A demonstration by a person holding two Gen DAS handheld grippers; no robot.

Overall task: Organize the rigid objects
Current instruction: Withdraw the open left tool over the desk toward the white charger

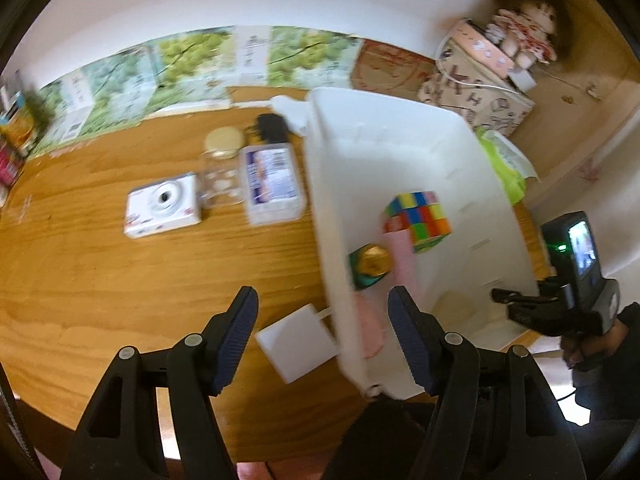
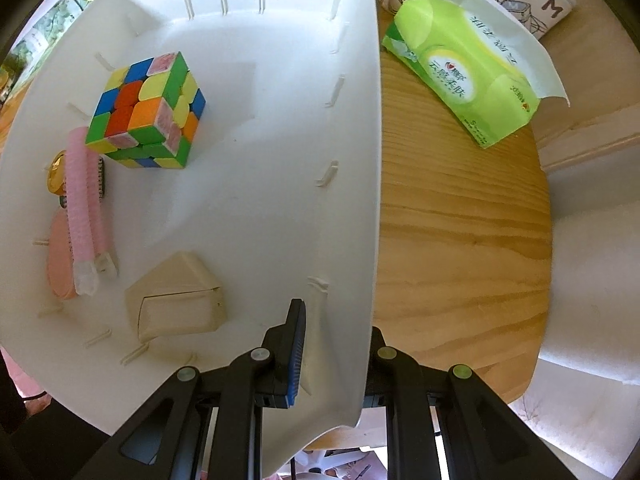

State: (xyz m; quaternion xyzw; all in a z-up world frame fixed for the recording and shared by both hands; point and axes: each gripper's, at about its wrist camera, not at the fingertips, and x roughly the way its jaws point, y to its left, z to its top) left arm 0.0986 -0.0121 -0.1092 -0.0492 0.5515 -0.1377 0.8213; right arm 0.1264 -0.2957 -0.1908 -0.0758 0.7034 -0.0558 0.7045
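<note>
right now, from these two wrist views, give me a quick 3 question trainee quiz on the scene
1. True or false: the right gripper is clamped on the wall of the white bin.
2. Which item lies outside the bin, on the table? A) colour cube B) white charger block C) beige box
3. Fill in: the left gripper is ____ and holds nothing.

Key
1. True: one finger sits inside the wall, the other outside.
2. B: it lies on the wood beside the bin's near corner.
3. Open.
</note>
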